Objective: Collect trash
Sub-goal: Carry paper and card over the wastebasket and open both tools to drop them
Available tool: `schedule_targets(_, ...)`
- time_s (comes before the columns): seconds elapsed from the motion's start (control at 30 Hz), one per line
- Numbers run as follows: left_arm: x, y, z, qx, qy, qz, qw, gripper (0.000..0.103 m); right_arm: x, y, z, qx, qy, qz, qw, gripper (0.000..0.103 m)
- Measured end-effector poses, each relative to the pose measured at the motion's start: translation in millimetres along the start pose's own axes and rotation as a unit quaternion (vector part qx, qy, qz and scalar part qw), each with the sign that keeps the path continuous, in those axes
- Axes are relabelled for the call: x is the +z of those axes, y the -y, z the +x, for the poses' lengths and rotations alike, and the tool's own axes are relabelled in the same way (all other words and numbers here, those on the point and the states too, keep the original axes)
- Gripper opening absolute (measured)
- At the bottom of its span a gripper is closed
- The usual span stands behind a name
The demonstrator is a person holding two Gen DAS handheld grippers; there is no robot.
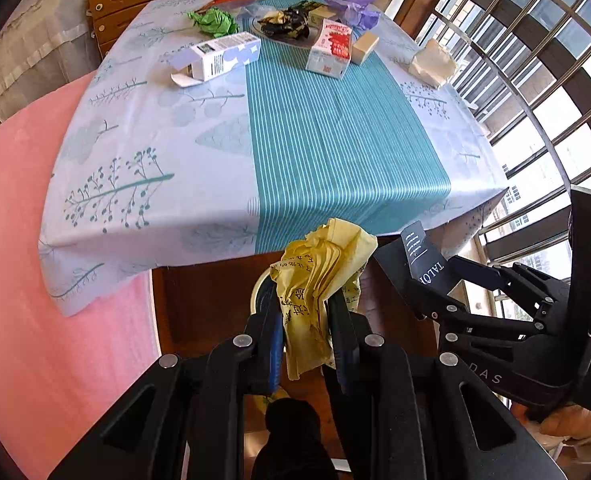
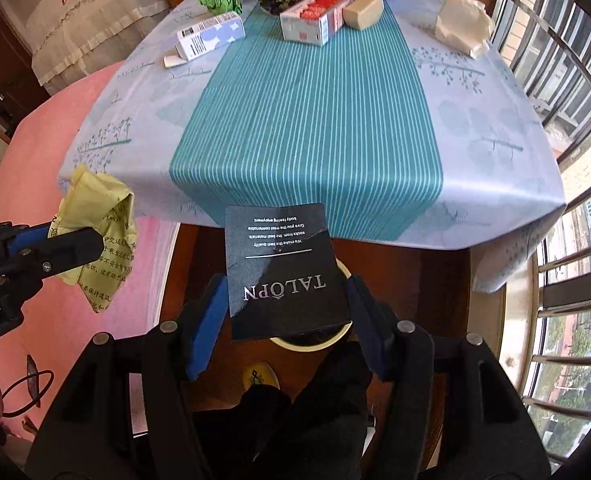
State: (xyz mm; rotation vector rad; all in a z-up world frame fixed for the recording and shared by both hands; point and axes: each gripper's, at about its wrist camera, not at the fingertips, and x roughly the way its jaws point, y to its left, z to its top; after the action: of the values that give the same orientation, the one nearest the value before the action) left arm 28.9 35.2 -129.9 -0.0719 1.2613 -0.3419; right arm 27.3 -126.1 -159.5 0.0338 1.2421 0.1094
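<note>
My left gripper (image 1: 305,300) is shut on a crumpled yellow paper (image 1: 321,276) printed with black characters, held just off the table's near edge. The same yellow paper (image 2: 99,232) shows at the left of the right wrist view, clamped by the left gripper (image 2: 63,246). My right gripper (image 2: 287,300) is shut on a flat black card (image 2: 285,276) lettered TALOPN, its blue pads on both side edges. That black card (image 1: 425,266) and right gripper (image 1: 435,280) appear at the right of the left wrist view. Below the card a round yellow-rimmed bin (image 2: 315,344) peeks out.
On the far part of the blue tablecloth (image 1: 315,140) lie a white-and-blue box (image 1: 223,56), a red-and-white carton (image 1: 331,50), green crumpled paper (image 1: 213,22), purple paper (image 1: 353,10), a beige block (image 1: 365,48), beige crumpled paper (image 1: 431,62) and a plate of dark scraps (image 1: 287,24). Pink bedding (image 1: 35,280) lies left; window bars (image 1: 535,60) stand right.
</note>
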Motion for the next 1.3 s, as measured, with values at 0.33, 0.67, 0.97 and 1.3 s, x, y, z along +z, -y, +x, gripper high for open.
schedule_targets(0.33, -35.4, 4.2, 63.3, -0.004, -0.039, -0.010, 0.9992, 0.020, -41.0, 19.9, 50.9, -0.006, -0.046, 0.038, 0.998, 0.057)
schedule_targets(0.67, -61.9, -14.8, 179.3, 0.009, -0.063, -0.053, 0.9966, 0.020, -68.7, 55.7, 151.3, 0.022, -0.076, 0.088, 0.993, 0.057)
schedule_targets(0.97, -79.8, -15.5, 283.7, 0.033, -0.066, -0.053, 0.9959, 0.023, -89.6, 79.1, 242.5, 0.025, -0.096, 0.095, 0.991, 0.057)
schedule_targets(1.3, -89.5, -22.0, 343.6, 0.030, -0.074, -0.069, 0.9944, 0.058, -88.8, 92.1, 285.2, 0.023, -0.100, 0.085, 0.991, 0.058)
